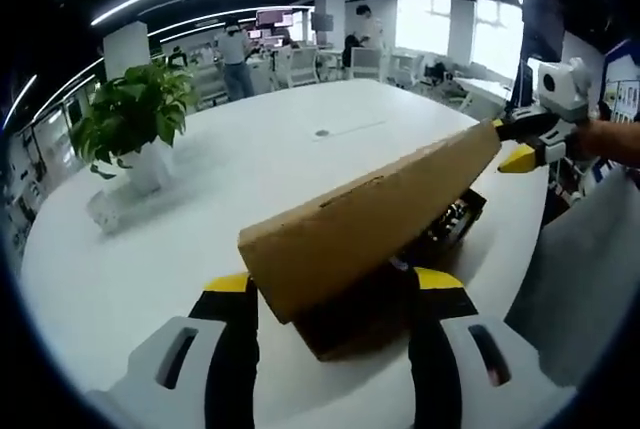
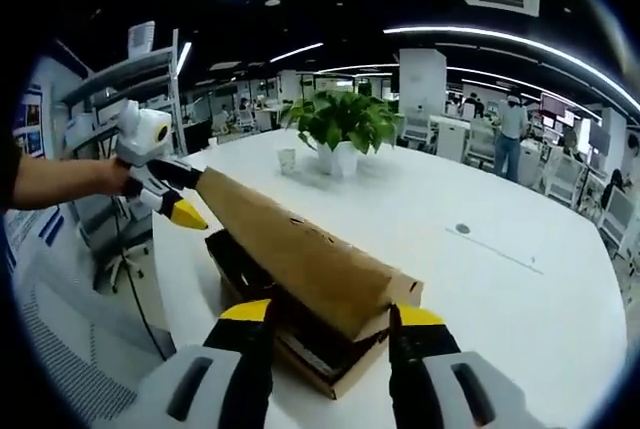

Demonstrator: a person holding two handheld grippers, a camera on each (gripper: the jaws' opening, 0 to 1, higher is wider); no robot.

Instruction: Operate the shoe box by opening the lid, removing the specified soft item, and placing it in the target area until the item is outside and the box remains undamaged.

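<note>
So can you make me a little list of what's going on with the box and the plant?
lid: brown cardboard lid, lifted at a slant
box: open cardboard shoe box on the white table, dark inside
left tongs: at one end of the lid
right tongs: at the other end
soft item: cannot tell
plant: green potted plant, on the table beyond the box

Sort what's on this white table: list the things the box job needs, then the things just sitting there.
Job:
brown cardboard shoe box
its brown cardboard lid, lifted at both ends
left gripper
right gripper

Just sitting there:
leafy green plant in a white pot
small white cup
</note>
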